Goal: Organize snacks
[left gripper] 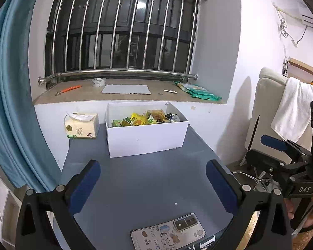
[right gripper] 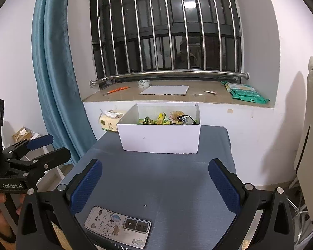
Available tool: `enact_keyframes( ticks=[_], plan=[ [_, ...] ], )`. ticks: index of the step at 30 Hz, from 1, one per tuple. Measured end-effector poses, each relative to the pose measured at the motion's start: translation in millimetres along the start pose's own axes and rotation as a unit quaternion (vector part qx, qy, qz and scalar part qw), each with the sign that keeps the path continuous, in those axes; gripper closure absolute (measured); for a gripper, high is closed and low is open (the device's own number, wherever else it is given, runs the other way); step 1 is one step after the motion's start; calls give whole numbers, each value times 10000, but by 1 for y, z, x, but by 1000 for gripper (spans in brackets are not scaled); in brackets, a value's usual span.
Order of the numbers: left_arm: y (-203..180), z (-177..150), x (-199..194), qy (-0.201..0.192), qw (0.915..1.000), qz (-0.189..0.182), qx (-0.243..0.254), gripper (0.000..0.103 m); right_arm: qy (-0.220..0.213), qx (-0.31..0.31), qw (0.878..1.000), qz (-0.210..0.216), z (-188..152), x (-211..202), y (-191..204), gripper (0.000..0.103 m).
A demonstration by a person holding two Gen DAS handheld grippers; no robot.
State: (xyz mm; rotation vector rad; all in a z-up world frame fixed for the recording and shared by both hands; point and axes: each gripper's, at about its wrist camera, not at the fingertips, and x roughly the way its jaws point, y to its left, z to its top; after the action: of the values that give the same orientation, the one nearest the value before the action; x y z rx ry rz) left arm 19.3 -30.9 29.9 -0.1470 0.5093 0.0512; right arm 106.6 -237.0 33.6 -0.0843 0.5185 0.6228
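Left tongs (left gripper: 153, 184): spread wide and empty, above the desk's near edge.
Right tongs (right gripper: 155, 185): spread wide too, holding nothing, beside the left pair.
Snacks (left gripper: 145, 119): crinkly foil and plastic packets, yellow and green, heaped inside the white box (left gripper: 146, 137) at the desk's far edge.
Box: thin white card, open top, straight walls; a careless reach could dent or push it toward the wall.
Phone (right gripper: 118, 226): flat, glossy cartoon case, lying at the near edge under both tongs; it could be nudged off.
Desk (left gripper: 148, 179): matte grey, smooth.
Tissue pack (left gripper: 81, 128): soft plastic wrap, far-left corner.
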Motion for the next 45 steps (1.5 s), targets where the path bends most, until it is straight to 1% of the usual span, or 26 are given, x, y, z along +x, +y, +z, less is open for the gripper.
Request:
enact_keyframes(
  ticks=[45],
  plan=[
    [3, -2, 5, 99, 9999, 43, 2, 0, 42, -23, 10000, 42, -2, 4, 5, 0]
  ],
)
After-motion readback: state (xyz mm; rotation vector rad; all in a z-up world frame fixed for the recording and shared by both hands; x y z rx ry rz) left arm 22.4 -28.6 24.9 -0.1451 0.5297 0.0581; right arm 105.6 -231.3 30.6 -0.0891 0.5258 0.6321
